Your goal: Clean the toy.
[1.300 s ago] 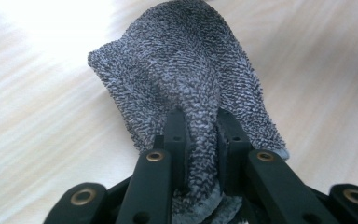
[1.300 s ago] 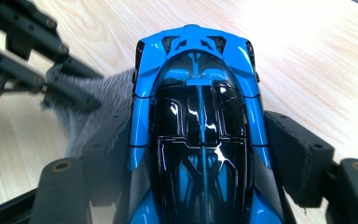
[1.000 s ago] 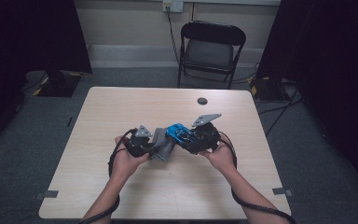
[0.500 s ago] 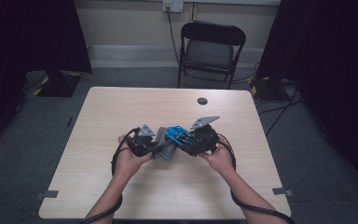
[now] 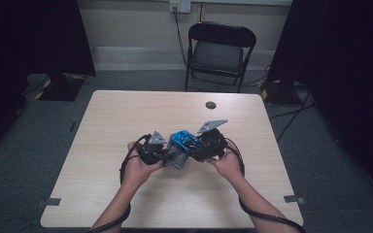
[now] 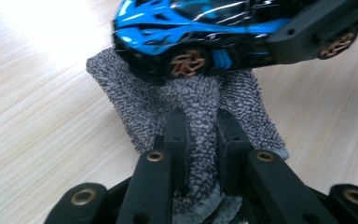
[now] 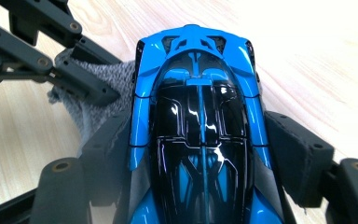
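Bright blue toy car [image 7: 200,126] with a glossy black roof and bronze-coloured wheel rims, over a speckled grey-and-white knit cloth [image 6: 191,112]. Black jaws on each hand-held gripper, pale wood-grain desk [image 5: 126,111], a small dark round disc [image 5: 210,105].

The blue toy car [image 7: 200,135] runs off the bottom edge of the right gripper view, its rear unseen; in the left gripper view its roof is cut by the top edge. Below the car, the grey cloth [image 6: 200,112] is partly hidden between the jaws. The small dark object [image 5: 211,105] beyond the car is too small to identify.
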Demonstrator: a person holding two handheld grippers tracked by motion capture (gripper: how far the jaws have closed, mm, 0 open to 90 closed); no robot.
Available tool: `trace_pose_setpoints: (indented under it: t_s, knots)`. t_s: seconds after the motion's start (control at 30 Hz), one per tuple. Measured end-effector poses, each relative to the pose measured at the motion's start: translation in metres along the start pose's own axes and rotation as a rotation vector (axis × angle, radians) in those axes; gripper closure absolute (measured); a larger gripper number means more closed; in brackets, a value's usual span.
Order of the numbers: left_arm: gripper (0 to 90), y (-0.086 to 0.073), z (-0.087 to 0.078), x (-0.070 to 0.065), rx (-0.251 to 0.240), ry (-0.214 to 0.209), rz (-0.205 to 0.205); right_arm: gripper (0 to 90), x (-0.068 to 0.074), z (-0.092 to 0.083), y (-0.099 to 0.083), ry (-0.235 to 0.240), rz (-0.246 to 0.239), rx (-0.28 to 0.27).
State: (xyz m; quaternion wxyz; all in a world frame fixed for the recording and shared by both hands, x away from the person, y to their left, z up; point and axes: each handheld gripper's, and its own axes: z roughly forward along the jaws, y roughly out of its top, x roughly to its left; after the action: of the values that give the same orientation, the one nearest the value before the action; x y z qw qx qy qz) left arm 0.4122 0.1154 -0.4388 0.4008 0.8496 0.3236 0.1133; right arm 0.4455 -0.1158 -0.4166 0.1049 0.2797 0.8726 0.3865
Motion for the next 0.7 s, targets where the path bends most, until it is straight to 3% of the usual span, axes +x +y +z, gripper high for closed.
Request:
trace_pose_setpoints:
  t_s: [0.7]
  knots:
    - [77.5,0.008,0.011,-0.035,-0.02,-0.095,0.055,28.0,-0.003,0.008,0.008,0.009,0.033,-0.014]
